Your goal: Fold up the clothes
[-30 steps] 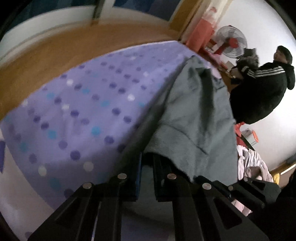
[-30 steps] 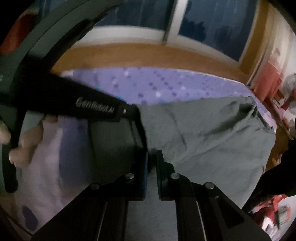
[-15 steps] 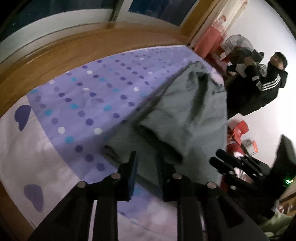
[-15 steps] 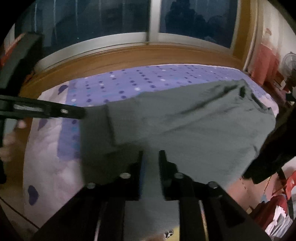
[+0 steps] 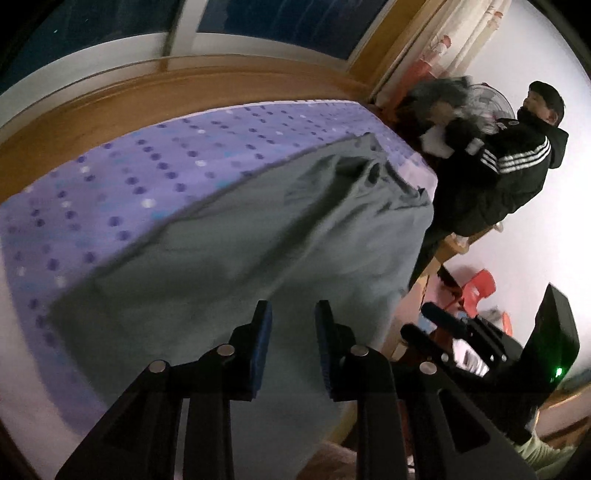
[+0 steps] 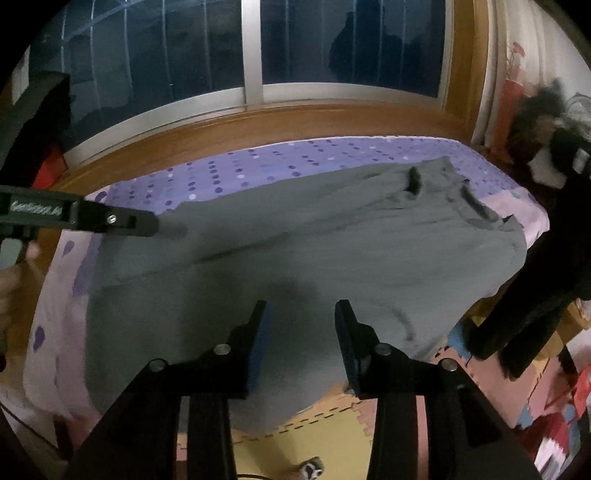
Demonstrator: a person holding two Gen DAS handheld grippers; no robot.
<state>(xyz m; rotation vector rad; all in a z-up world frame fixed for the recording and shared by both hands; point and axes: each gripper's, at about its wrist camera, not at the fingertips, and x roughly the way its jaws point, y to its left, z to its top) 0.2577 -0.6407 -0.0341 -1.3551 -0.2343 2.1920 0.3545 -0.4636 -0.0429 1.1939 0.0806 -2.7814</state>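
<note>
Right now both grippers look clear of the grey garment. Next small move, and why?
Probably bring the right gripper, jaws opening and empty, down onto the near edge of the grey garment. It lies spread across the dotted purple bedsheet, hanging over the bedside. The left gripper is also empty, so no fold is in progress.

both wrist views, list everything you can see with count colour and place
garment: one, grey, spread on the bed, near edge hanging over the side
bedsheet: one, purple with dots, under the garment
window: one, dark panes, behind the bed
wooden ledge: one, brown, between window and bed
curtain: one, pale with red print, right of the window
fan: one, partly hidden, far right corner
bystander: one, black striped jacket, beyond the bed's far end
floor mats: several, yellow and pink, below the bed edge
left tool: one, black, nothing between the jaws
right tool: one, black, jaws opening, empty
</note>
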